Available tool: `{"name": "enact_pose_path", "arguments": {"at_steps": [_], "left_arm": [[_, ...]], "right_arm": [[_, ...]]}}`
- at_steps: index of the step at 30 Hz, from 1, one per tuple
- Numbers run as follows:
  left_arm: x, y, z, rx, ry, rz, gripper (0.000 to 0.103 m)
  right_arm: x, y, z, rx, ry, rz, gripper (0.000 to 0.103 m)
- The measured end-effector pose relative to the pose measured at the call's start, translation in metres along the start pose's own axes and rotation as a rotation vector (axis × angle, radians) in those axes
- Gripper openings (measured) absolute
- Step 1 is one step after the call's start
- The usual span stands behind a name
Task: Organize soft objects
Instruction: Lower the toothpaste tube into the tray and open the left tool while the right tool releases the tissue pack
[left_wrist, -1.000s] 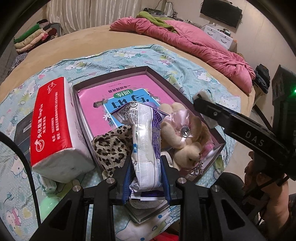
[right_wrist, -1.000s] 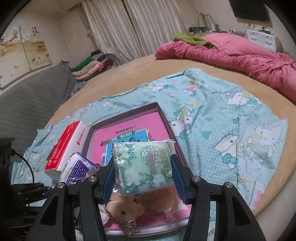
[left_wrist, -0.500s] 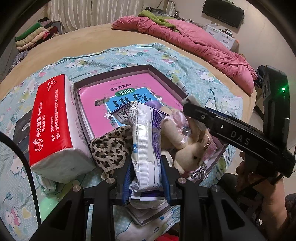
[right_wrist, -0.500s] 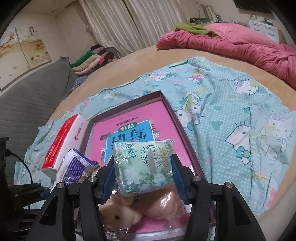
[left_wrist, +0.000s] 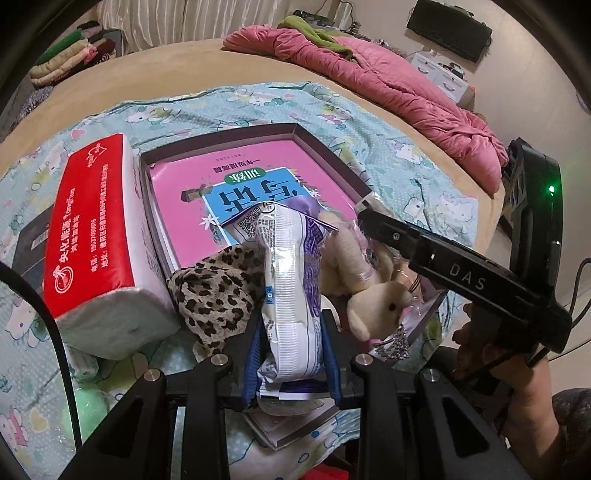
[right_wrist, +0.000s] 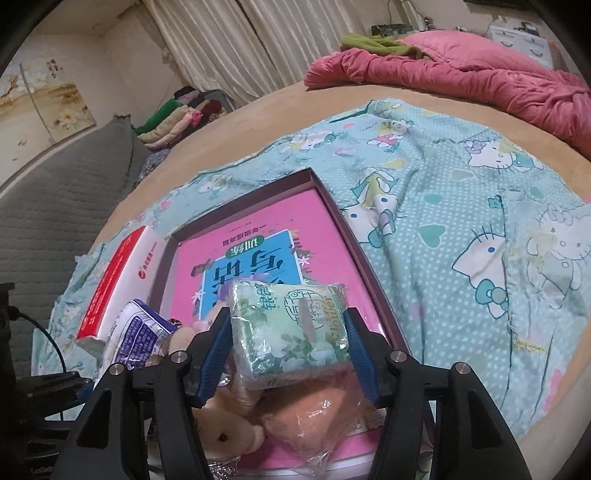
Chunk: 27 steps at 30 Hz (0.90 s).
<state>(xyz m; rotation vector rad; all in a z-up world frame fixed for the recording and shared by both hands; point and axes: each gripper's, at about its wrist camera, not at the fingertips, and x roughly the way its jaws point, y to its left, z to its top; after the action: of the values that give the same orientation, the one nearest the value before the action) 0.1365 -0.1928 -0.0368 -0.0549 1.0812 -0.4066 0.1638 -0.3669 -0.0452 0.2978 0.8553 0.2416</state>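
My left gripper (left_wrist: 291, 332) is shut on a white and purple soft pack (left_wrist: 288, 280) that stands upright over the near end of the dark shallow box (left_wrist: 325, 151). The box holds a pink book (left_wrist: 258, 170), cream plush toys (left_wrist: 376, 302) and a leopard-print cloth (left_wrist: 218, 291). My right gripper (right_wrist: 290, 343) hangs low over the plush toys (right_wrist: 221, 432) with a green flowered tissue pack (right_wrist: 288, 332) between its blue pads. Its jaws are opening; a thin gap shows at the right pad, and the pack rests on the toys.
A red and white tissue pack (left_wrist: 92, 229) leans on the box's left wall. A black case (left_wrist: 29, 240) and a green ball (left_wrist: 88, 402) lie at the near left. A pink duvet (right_wrist: 480, 74) covers the far bed; folded clothes (right_wrist: 173, 118) sit beyond. A hand (left_wrist: 517, 373) holds the right gripper.
My right gripper has sunk toward the plush toys in the box with the green pack, and its jaws have widened around it. The left gripper and its pack have stayed put.
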Motion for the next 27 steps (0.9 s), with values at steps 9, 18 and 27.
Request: {"name": "enact_pose_path", "arguments": {"at_steps": [9, 18, 27], "left_arm": [[-0.002, 0.000, 0.000, -0.007, 0.002, -0.019, 0.033], [-0.004, -0.004, 0.000, 0.006, -0.006, -0.014, 0.050], [-0.012, -0.002, 0.001, 0.006, -0.031, 0.000, 0.060]], "right_arm": [[-0.016, 0.007, -0.003, -0.041, -0.066, -0.020, 0.072], [-0.034, 0.003, -0.004, -0.030, -0.143, -0.040, 0.073], [-0.038, 0.003, -0.003, -0.032, -0.157, -0.047, 0.074]]}}
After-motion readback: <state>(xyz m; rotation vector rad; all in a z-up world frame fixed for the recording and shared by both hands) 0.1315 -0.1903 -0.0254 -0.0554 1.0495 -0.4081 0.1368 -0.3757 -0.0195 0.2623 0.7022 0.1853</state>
